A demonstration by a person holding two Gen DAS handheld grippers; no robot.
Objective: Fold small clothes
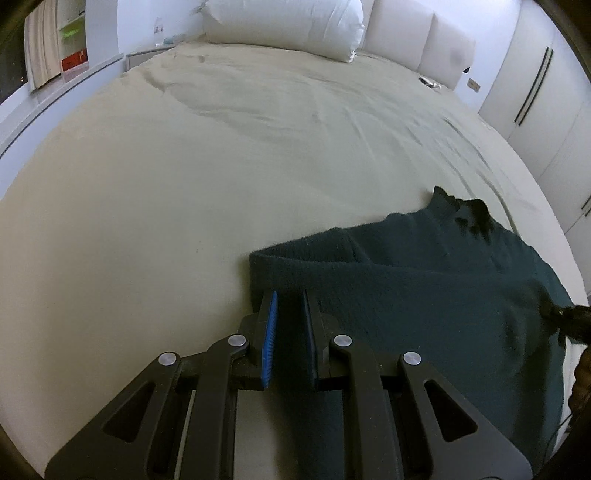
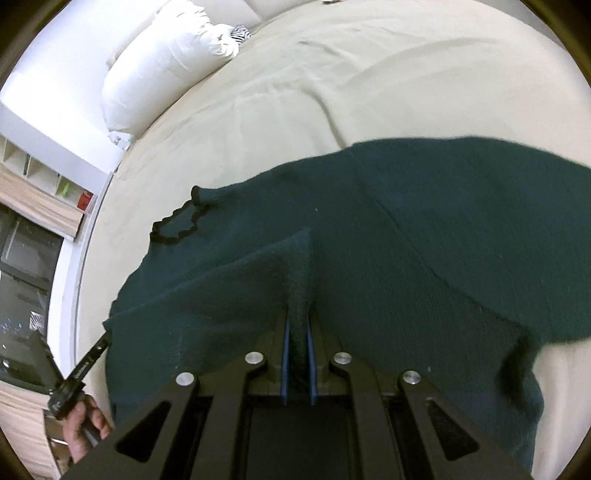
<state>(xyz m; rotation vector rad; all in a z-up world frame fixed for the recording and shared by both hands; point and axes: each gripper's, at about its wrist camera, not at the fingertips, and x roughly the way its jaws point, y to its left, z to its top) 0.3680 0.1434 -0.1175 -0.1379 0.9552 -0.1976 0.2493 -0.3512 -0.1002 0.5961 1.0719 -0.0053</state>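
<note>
A dark green knit sweater (image 1: 424, 295) lies on the beige bed sheet (image 1: 184, 184), its black-trimmed neck (image 1: 469, 214) toward the pillow. My left gripper (image 1: 290, 299) is shut on a fold of the sweater at its left edge, dark knit filling the gap between the blue pads. In the right wrist view the sweater (image 2: 424, 229) spreads across the sheet (image 2: 332, 74), its frilly collar (image 2: 177, 225) at the left. My right gripper (image 2: 298, 314) is shut on a raised ridge of the sweater. The left gripper's body and a hand (image 2: 79, 421) show at lower left.
A white pillow (image 1: 284, 26) lies at the head of the bed against a padded headboard (image 1: 413, 37). White wardrobe doors (image 1: 535, 92) stand to the right. A shelf and window ledge (image 1: 74, 55) run along the left. The other gripper's tip (image 1: 569, 317) shows at the right edge.
</note>
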